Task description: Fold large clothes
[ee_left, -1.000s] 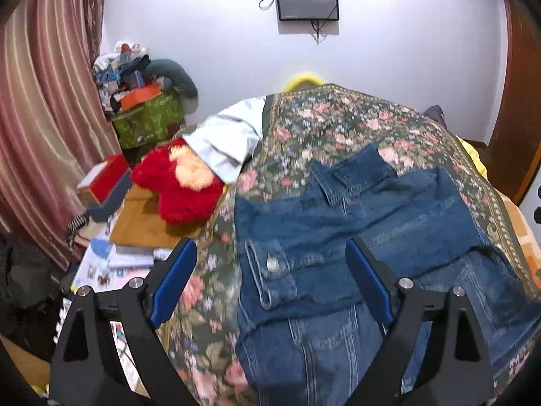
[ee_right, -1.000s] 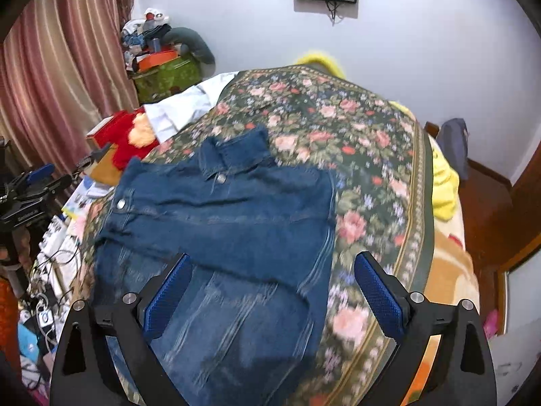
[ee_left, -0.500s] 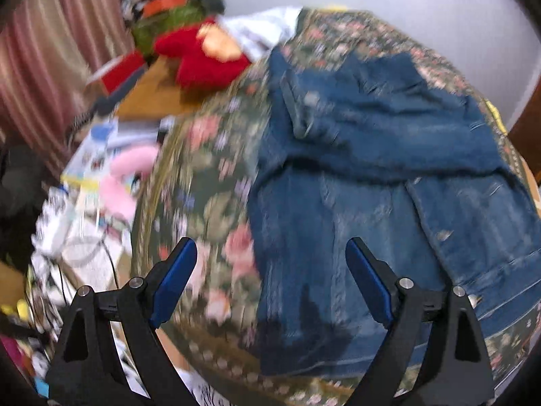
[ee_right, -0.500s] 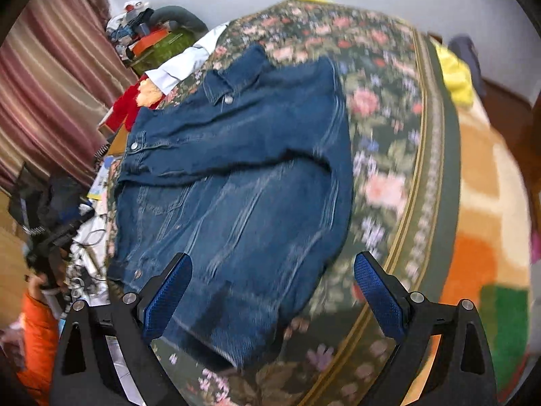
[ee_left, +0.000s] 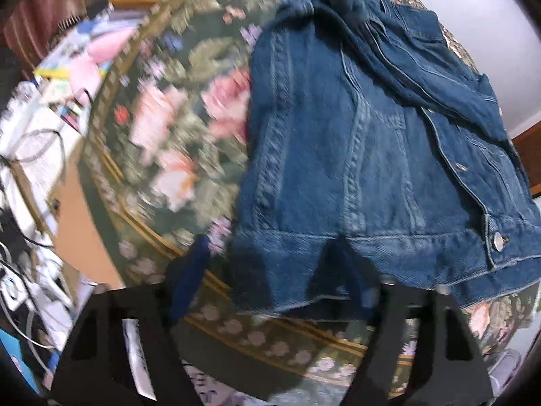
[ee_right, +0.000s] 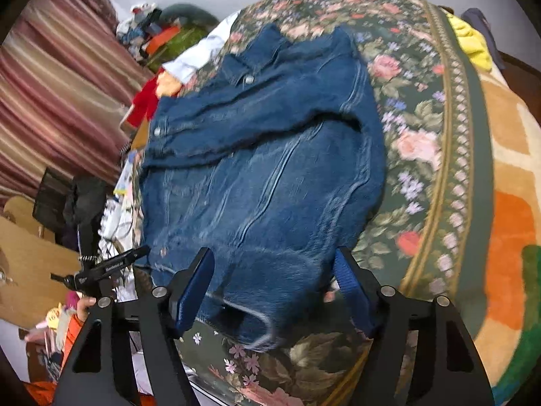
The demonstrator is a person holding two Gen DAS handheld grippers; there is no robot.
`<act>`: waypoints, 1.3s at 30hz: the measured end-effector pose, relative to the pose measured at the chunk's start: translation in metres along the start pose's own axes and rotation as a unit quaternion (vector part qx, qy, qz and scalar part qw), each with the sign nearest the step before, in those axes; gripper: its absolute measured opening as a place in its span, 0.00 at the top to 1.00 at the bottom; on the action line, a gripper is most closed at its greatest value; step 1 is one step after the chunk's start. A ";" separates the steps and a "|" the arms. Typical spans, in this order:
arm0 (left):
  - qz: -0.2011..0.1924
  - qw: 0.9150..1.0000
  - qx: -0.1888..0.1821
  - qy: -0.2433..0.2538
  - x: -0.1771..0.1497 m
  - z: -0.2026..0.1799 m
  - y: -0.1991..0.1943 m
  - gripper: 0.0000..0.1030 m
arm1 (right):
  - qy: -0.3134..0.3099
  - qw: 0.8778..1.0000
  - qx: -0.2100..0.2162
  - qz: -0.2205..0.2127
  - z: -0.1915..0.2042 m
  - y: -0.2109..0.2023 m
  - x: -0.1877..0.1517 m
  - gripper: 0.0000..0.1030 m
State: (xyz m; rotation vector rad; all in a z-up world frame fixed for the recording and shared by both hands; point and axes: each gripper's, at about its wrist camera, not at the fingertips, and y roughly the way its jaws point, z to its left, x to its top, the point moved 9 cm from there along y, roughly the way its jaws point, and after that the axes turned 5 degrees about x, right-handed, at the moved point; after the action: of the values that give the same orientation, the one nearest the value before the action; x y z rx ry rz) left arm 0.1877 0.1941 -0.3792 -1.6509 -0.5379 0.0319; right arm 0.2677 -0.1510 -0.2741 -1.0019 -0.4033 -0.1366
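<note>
A dark blue denim jacket (ee_left: 365,142) lies on a bed with a green floral cover (ee_left: 175,125); its sleeves are folded across the chest. My left gripper (ee_left: 274,280) is open, low at the jacket's bottom hem near its left corner, jaws either side of the hem. In the right wrist view the jacket (ee_right: 263,176) fills the middle. My right gripper (ee_right: 275,291) is open at the hem's right part, jaws straddling the cloth edge.
Left of the bed lies clutter: papers, cables (ee_left: 30,142), a red soft toy (ee_right: 145,101), a striped curtain (ee_right: 57,77). A tripod mount (ee_right: 101,267) stands by the bed. An orange patterned blanket (ee_right: 507,237) and yellow cloth (ee_right: 470,40) lie on the right.
Both grippers have dropped down and toward the jacket's bottom hem; the hem now sits between each pair of open jaws. The jacket has not moved.
</note>
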 end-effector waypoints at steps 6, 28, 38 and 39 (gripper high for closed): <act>-0.005 0.999 0.009 0.037 0.000 -0.014 -0.007 0.63 | -0.020 0.999 -0.020 -0.018 0.008 0.008 -0.002 0.46; -0.215 0.968 -0.056 0.115 0.170 -0.102 -0.147 0.83 | -0.070 0.993 -0.008 -0.098 0.036 -0.010 0.128 0.85; -0.197 0.980 0.010 0.030 0.316 -0.080 -0.084 0.83 | -0.039 0.985 -0.078 -0.148 -0.007 0.015 0.279 0.85; -0.181 0.983 0.014 0.021 0.325 -0.076 -0.062 0.83 | -0.029 0.986 -0.083 -0.144 -0.016 0.025 0.286 0.85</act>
State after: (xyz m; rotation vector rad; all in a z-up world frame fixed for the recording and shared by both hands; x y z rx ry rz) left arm 0.4808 0.2439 -0.2150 -1.5023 -0.7948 -0.2613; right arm 0.5423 -0.1302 -0.1901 -1.1092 -0.5977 -0.4073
